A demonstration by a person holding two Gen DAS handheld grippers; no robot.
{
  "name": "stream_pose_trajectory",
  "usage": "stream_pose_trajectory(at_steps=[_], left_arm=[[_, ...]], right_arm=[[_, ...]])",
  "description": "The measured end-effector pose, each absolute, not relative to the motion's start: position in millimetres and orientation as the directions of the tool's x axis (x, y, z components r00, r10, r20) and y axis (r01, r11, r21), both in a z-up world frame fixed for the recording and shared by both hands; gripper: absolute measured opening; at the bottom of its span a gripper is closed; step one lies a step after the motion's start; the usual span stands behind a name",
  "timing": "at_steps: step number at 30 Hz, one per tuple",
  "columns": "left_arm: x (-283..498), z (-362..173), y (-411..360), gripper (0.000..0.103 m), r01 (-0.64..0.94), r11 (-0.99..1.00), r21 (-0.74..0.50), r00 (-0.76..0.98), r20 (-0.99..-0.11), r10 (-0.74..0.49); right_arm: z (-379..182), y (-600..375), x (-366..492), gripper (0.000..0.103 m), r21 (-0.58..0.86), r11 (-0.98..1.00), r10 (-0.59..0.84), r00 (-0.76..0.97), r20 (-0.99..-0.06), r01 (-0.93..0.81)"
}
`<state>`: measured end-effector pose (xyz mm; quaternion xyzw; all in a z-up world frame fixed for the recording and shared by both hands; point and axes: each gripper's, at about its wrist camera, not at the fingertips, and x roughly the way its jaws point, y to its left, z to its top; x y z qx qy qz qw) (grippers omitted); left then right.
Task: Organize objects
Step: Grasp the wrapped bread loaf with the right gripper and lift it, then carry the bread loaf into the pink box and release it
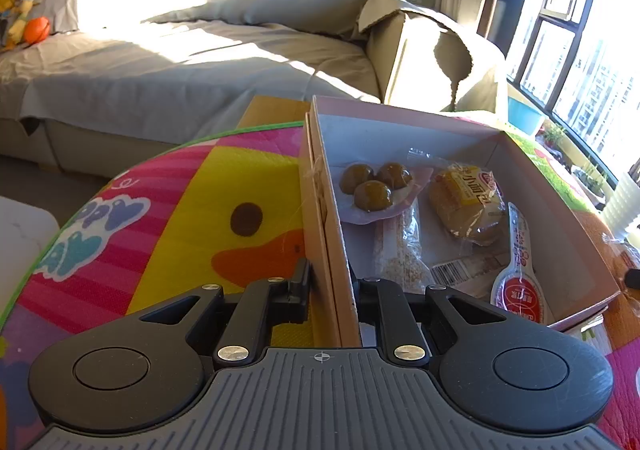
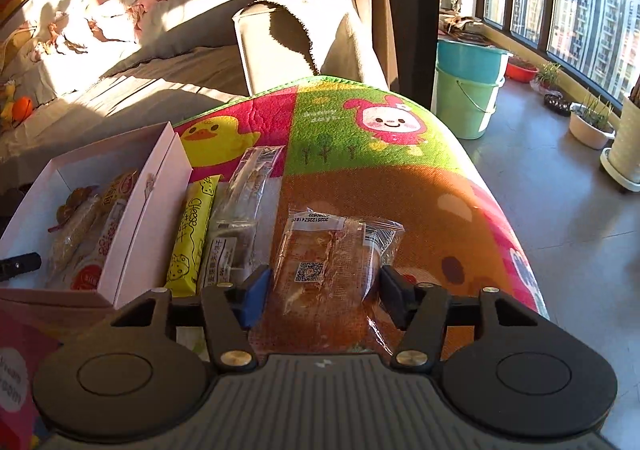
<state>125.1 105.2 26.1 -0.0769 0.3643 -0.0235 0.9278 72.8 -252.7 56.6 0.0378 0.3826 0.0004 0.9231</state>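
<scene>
An open pink box (image 1: 400, 118) sits on the cartoon play mat (image 1: 180, 210). Inside it lie a pack of three brown balls (image 1: 374, 186), a yellow bread pack (image 1: 468, 206), a sesame bar (image 1: 400, 250) and a red-white pouch (image 1: 520, 282). My left gripper (image 1: 332, 282) is shut on the box's near left wall. In the right wrist view the box (image 2: 152, 202) is at the left, with a yellow cheese bar (image 2: 192, 234) and a clear-wrapped bar (image 2: 240, 210) beside it. A clear packet of orange pastry (image 2: 328, 254) lies flat between the fingers of my right gripper (image 2: 325, 282). The pads stand at its sides without squeezing it.
A grey sofa (image 1: 180, 62) runs behind the mat, with an orange ball (image 1: 37, 30) at its far left. Stacked teal and green buckets (image 2: 468, 90) and plant pots (image 2: 592, 126) stand on the floor by the window, past the mat's right edge.
</scene>
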Motion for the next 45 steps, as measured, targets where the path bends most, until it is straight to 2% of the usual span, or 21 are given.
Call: stream_pose_trajectory(at_steps=[6,13,16,21,24,28,29,31,37,42,44,45], left_arm=[[125,26,106,0.017,-0.013,0.986,-0.164,0.734,-0.671,-0.102],[125,26,106,0.017,-0.014,0.986,-0.169,0.734,-0.671,-0.104],[124,26,105,0.017,-0.016,0.985,-0.170,0.734,-0.671,-0.104],[124,26,105,0.017,-0.019,0.985,-0.172,0.734,-0.671,-0.103],[125,26,105,0.017,-0.020,0.984,-0.174,0.733,-0.673,-0.104],[124,26,106,0.018,-0.014,0.984,-0.180,0.735,-0.669,-0.112],[123,26,107,0.018,-0.014,0.983,-0.183,0.734,-0.669,-0.114],[124,26,107,0.018,-0.016,0.983,-0.184,0.734,-0.670,-0.113],[124,26,107,0.018,-0.014,0.983,-0.182,0.734,-0.670,-0.113],[124,25,107,0.018,-0.012,0.983,-0.181,0.734,-0.670,-0.114],[124,25,107,0.018,-0.012,0.983,-0.181,0.733,-0.670,-0.114],[124,25,107,0.018,-0.012,0.983,-0.181,0.733,-0.670,-0.115]], right_arm=[[78,-254,30,0.058,0.068,0.998,0.042,0.731,-0.681,0.006],[99,-221,-5,0.058,0.047,0.990,0.132,0.752,-0.646,-0.134],[115,-199,-14,0.058,0.049,0.973,0.208,0.768,-0.606,-0.225],[148,-157,-15,0.058,0.079,0.926,0.361,0.798,-0.483,-0.370],[156,-134,-5,0.058,0.043,0.921,0.361,0.811,-0.459,-0.386],[155,-133,-4,0.058,0.001,0.923,0.339,0.809,-0.480,-0.386],[152,-136,-4,0.064,-0.006,0.926,0.326,0.808,-0.491,-0.377],[140,-144,-5,0.077,-0.018,0.934,0.292,0.790,-0.539,-0.358],[68,-157,-2,0.083,-0.058,0.953,0.159,0.657,-0.737,-0.296],[35,-167,1,0.081,-0.038,0.972,0.113,0.600,-0.792,-0.233],[34,-169,1,0.061,-0.006,0.971,0.138,0.585,-0.799,-0.237],[35,-168,-1,0.060,0.004,0.970,0.150,0.578,-0.802,-0.245]])
